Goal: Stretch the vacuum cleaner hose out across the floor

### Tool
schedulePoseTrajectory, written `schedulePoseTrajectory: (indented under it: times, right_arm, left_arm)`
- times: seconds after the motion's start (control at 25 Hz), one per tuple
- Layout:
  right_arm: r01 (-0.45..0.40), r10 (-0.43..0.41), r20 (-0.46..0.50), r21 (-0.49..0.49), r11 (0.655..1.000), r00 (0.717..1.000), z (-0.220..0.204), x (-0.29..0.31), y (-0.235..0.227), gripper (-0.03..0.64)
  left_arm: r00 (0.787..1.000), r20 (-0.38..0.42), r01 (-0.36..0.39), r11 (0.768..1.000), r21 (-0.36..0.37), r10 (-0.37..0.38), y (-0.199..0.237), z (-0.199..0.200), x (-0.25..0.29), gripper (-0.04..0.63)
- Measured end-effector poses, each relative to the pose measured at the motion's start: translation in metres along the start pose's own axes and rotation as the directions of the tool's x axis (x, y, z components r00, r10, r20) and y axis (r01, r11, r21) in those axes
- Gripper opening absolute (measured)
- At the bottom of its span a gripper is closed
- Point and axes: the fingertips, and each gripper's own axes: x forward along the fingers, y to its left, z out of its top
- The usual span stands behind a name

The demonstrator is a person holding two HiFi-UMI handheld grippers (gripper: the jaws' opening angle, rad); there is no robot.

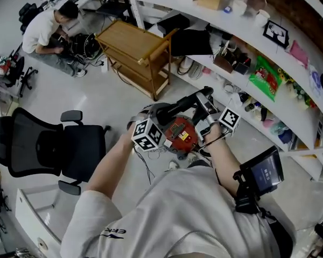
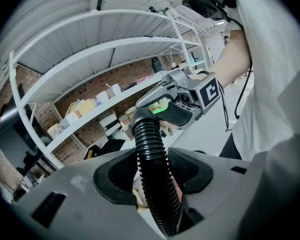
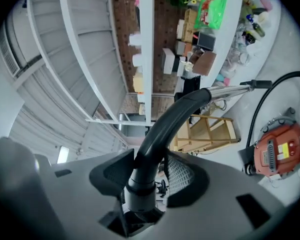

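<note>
The black ribbed hose (image 2: 147,139) runs straight up between the jaws of the left gripper (image 2: 151,171). Both dark pads are closed against its sides, so the hose is clamped. From there it rises a short way to a smooth cuff, just beside the right gripper (image 3: 149,171).

The right gripper's jaws stand fairly wide but are closed round the hose's thick end. The grey collar sits deep in the throat, and the curved black handle pipe (image 3: 165,124) comes out between the two pads. Past the jaws, the handle pipe bends away and joins a chrome pipe (image 3: 227,90) that points towards the shelves (image 1: 247,31).

In the head view, the two grippers are close together in front of the person's chest, with only a short length of hose between them. The red vacuum cleaner (image 1: 180,136) sits on the pale floor (image 1: 102,95) directly beneath them.

Long white shelves crowded with boxes, packets and bottles curve along the right side. A wooden cart (image 1: 134,44) stands near the shelves' far end. A black office chair (image 1: 54,147) stands to the left, well apart from the vacuum cleaner. At the far corner, a person in a white top (image 1: 43,28) sits on the floor among cables.
</note>
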Motion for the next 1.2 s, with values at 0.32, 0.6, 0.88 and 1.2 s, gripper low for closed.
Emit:
schedulePoseTrajectory:
  times: [0.32, 0.6, 0.88, 1.2]
  right_arm:
    - [-0.034, 0.024, 0.207, 0.045, 0.998, 0.978, 0.039, -0.087, -0.012, 0.189]
    - [-0.038, 0.006, 0.351, 0.084, 0.996, 0.937, 0.058, -0.16, -0.033, 0.189]
    - [-0.039, -0.015, 0.452, 0.108, 0.993, 0.892, 0.078, -0.226, -0.047, 0.189]
    - [-0.061, -0.019, 0.559, 0.126, 0.99, 0.829, 0.113, -0.305, -0.055, 0.189]
  left_arm:
    - [0.985, 0.078, 0.139, 0.98, 0.141, -0.151, -0.046, 0.053, 0.032, 0.193]
    - [0.955, 0.104, 0.244, 0.936, 0.255, -0.278, -0.094, 0.084, 0.059, 0.193]
    - [0.925, 0.11, 0.31, 0.889, 0.337, -0.364, -0.134, 0.118, 0.085, 0.192]
    - [0.887, 0.108, 0.37, 0.83, 0.418, -0.45, -0.182, 0.171, 0.12, 0.19]
